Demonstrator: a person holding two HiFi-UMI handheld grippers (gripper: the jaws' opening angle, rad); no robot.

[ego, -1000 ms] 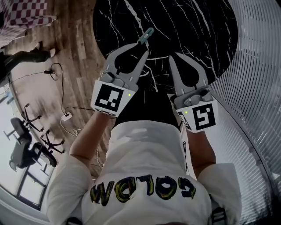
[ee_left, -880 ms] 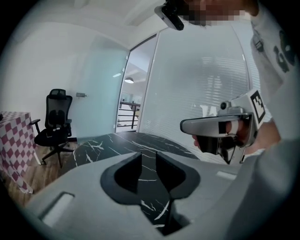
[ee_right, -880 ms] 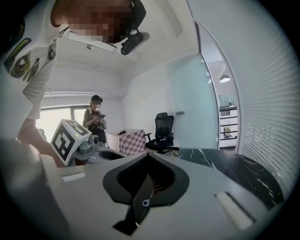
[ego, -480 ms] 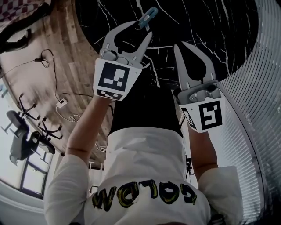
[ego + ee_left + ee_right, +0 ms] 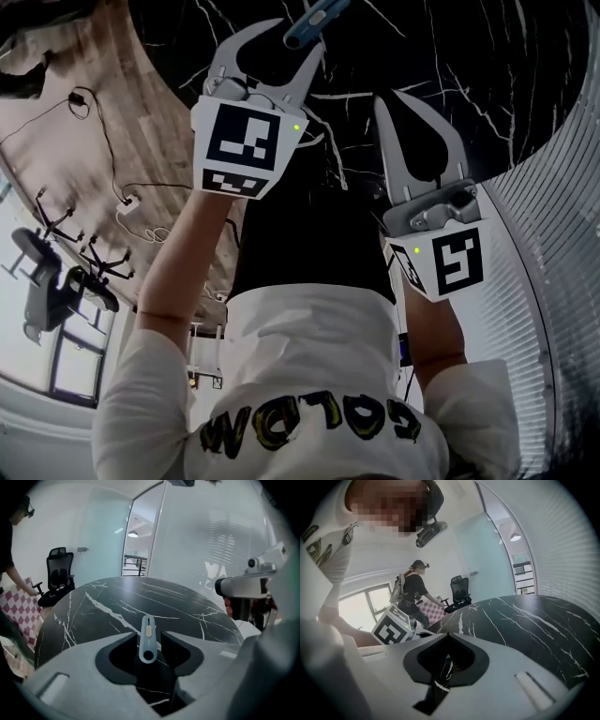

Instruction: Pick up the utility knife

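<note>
**Left gripper (image 5: pixel 298 39) and slim blue-grey plastic utility knife (image 5: pixel 147 638).** The knife is lying, as far as can be judged, on the round black white-veined marble worktop (image 5: pixel 487 66), at the top centre of the head view. Its holed butt end is sitting between the left jaws, and its long axis is running straight away along their line. These jaws have just been opening and are standing wide, with a dark gap showing on each side of the handle and nothing pressing on it. The right gripper (image 5: pixel 392 98), at centre right, is holding its jaws clenched on nothing, well short of the knife, so the left hand is nearer. Beyond the worktop, a plank floor (image 5: pixel 112 131) with cables, a black office chair (image 5: pixel 58 571) and glass partitions are showing.
</note>
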